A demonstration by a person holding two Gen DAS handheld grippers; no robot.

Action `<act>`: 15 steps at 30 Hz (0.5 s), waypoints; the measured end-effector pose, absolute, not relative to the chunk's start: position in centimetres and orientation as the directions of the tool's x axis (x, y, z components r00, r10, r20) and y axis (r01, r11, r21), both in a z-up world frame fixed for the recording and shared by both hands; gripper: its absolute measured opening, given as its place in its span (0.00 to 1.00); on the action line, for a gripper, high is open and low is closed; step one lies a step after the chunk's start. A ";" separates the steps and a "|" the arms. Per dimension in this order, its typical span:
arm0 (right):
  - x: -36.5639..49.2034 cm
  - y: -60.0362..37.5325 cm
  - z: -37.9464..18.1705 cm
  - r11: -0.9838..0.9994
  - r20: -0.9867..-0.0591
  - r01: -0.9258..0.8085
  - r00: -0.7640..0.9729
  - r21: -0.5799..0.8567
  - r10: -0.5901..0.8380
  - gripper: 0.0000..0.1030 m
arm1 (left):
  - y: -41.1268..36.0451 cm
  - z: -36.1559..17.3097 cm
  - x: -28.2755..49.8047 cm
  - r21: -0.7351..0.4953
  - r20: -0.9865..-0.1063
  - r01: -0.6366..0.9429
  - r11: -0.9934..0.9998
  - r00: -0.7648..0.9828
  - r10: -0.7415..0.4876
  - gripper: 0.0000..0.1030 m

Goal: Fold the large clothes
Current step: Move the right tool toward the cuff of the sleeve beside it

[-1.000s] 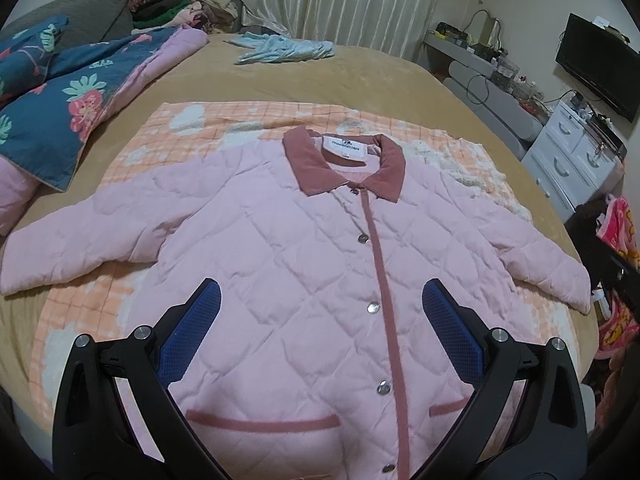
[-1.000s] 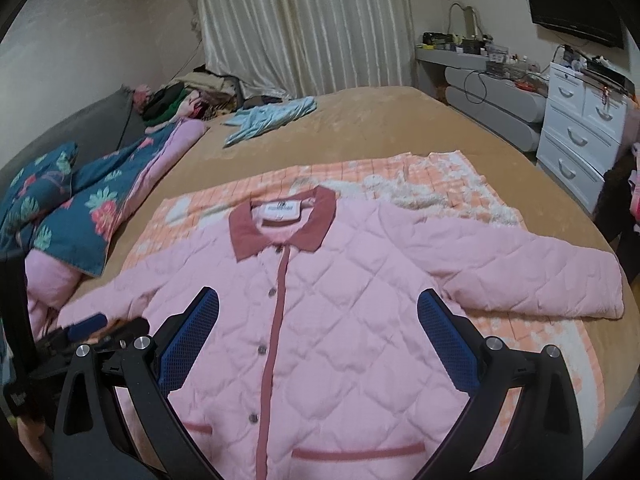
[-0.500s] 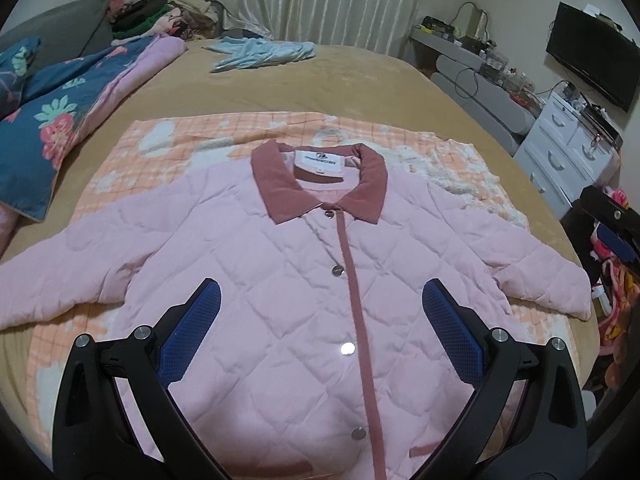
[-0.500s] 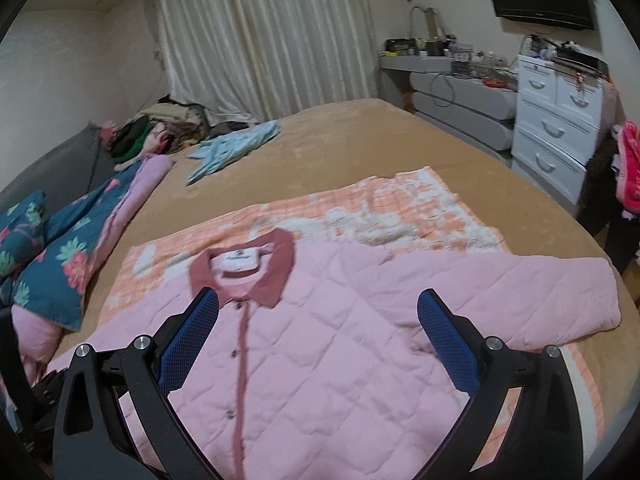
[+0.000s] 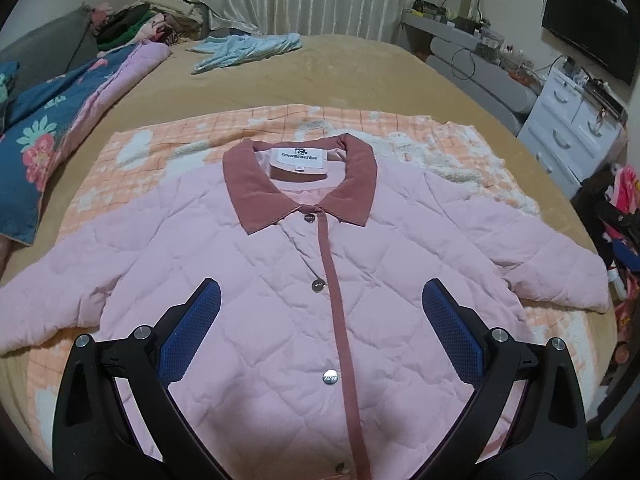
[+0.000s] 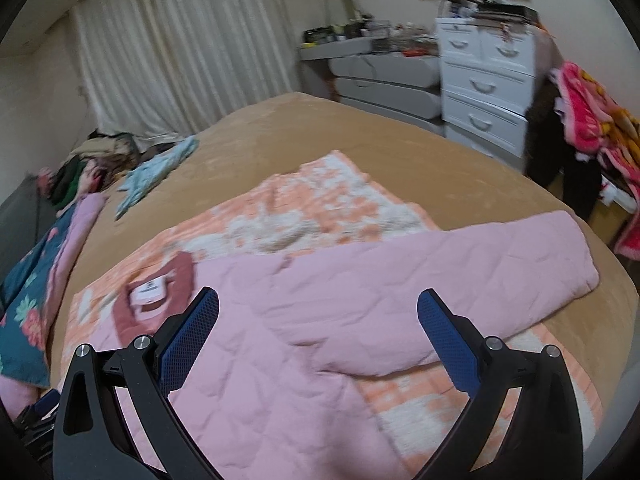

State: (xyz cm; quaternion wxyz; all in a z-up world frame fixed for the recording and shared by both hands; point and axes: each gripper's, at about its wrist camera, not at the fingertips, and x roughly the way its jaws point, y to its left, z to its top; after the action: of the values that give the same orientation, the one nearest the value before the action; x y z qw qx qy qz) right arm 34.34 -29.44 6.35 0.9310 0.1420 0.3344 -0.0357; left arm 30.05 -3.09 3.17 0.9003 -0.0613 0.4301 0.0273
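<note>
A pink quilted jacket [image 5: 280, 280] with a dusty-rose collar [image 5: 256, 196] lies buttoned and face up on an orange checked blanket [image 5: 168, 148]. Both sleeves are spread outward. My left gripper [image 5: 320, 304] hovers open above the jacket's chest, nothing between its blue pads. My right gripper [image 6: 318, 312] is open too, above the jacket [image 6: 280, 340] near its right sleeve [image 6: 500, 264], which reaches toward the bed's edge. The collar [image 6: 176, 276] appears at the left of the right wrist view, which is blurred.
The tan bed cover [image 5: 320, 68] carries a light blue garment [image 5: 244, 48] at the far side and a floral blue quilt [image 5: 44, 140] on the left. White drawers [image 6: 484, 84], a grey desk [image 6: 384, 76] and bright pink fabric [image 6: 592, 120] stand to the right.
The left gripper has moved up the jacket from the hem toward the collar. The right gripper has swung right, from the jacket's front toward its right sleeve.
</note>
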 end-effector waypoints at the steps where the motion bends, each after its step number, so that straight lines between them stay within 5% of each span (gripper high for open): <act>1: 34.5 -29.9 6.1 0.955 -0.636 0.171 0.771 0.241 0.022 0.96 | -3.3 3.0 30.3 -0.097 -0.782 -0.098 0.990 0.623 -0.015 0.92; 15: 35.4 -39.5 2.6 0.883 -0.674 0.369 0.734 0.289 -0.086 0.96 | -7.1 1.3 33.1 -0.084 -0.777 -0.085 0.993 0.630 -0.012 0.92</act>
State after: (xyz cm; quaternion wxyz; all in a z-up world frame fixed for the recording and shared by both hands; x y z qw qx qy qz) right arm 35.36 -39.52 2.56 0.9079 0.2063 0.3428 -0.1252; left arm 33.13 -7.13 1.28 0.9010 -0.0565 0.4296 0.0204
